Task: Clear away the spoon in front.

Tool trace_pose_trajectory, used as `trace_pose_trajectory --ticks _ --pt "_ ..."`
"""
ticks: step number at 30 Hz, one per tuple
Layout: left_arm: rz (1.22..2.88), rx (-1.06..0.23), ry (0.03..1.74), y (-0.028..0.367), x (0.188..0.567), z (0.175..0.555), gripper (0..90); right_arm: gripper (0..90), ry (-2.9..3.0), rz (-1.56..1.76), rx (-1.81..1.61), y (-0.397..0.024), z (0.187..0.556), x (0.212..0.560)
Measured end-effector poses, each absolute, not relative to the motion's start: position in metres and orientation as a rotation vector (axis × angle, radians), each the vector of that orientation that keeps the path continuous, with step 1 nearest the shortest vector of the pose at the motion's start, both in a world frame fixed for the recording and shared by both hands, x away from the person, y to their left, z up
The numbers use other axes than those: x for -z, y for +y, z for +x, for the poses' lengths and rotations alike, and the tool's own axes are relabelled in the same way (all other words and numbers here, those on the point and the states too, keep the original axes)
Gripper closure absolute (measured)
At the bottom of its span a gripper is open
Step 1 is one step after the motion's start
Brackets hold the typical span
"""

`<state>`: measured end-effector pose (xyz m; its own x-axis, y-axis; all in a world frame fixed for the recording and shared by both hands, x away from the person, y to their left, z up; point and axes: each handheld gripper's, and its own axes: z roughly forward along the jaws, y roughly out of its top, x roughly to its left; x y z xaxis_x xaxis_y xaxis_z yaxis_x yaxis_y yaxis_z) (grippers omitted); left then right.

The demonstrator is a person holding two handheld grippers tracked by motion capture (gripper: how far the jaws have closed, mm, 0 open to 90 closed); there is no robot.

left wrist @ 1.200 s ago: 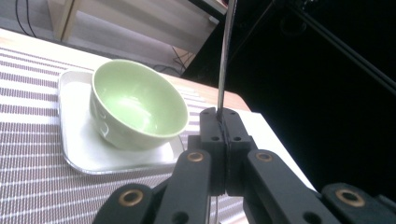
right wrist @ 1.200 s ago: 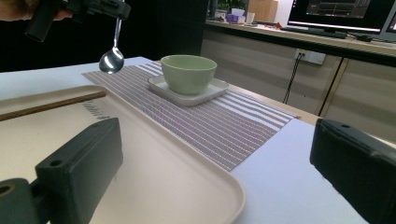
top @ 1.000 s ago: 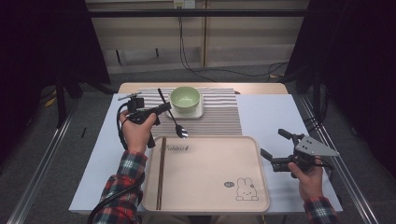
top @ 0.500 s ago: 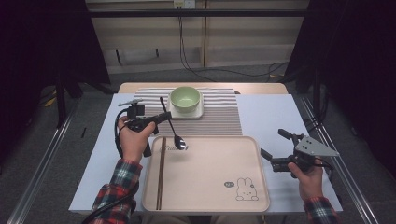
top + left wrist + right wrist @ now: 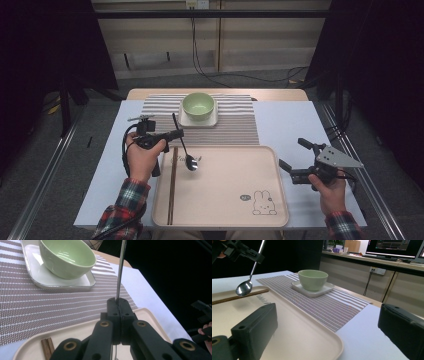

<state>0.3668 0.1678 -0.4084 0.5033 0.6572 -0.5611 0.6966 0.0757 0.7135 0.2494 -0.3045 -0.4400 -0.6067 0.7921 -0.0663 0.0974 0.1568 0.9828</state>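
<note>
My left gripper (image 5: pixel 178 134) (image 5: pixel 117 302) is shut on the handle of a metal spoon (image 5: pixel 191 162) (image 5: pixel 121 270). The spoon hangs tilted, with its bowl (image 5: pixel 244 288) just above the far left part of the beige tray (image 5: pixel 225 200) (image 5: pixel 299 340). Brown chopsticks (image 5: pixel 172 186) (image 5: pixel 237 297) lie along the tray's left side, right beside the spoon's bowl. My right gripper (image 5: pixel 292 153) (image 5: pixel 328 315) stands open at the tray's right edge with nothing between its jaws. Beyond the tray, a green bowl (image 5: pixel 198 105) (image 5: pixel 67 257) (image 5: pixel 312 279) sits on a white square plate (image 5: pixel 198 123).
The plate rests on a striped placemat (image 5: pixel 240 127) (image 5: pixel 37 305) over a white table cover (image 5: pixel 290 120). A rabbit drawing (image 5: pixel 262 204) marks the tray's near right corner. Dark floor and cables lie beyond the table's far edge.
My left gripper has carried the spoon toward the near side and lower, from over the placemat beside the bowl to over the tray's far left corner. The right gripper has stayed put.
</note>
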Motion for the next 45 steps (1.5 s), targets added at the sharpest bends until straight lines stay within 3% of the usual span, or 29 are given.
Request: trace_pose_trajectory --ticks 28,45 --pt "1.712 0.183 1.235 0.168 0.445 0.358 89.6 1.8 1.843 0.85 -1.499 -0.304 0.249 0.44" --pt "1.796 0.112 1.168 0.161 0.456 0.343 84.9 1.8 1.847 0.843 -1.501 -0.304 0.249 0.44"
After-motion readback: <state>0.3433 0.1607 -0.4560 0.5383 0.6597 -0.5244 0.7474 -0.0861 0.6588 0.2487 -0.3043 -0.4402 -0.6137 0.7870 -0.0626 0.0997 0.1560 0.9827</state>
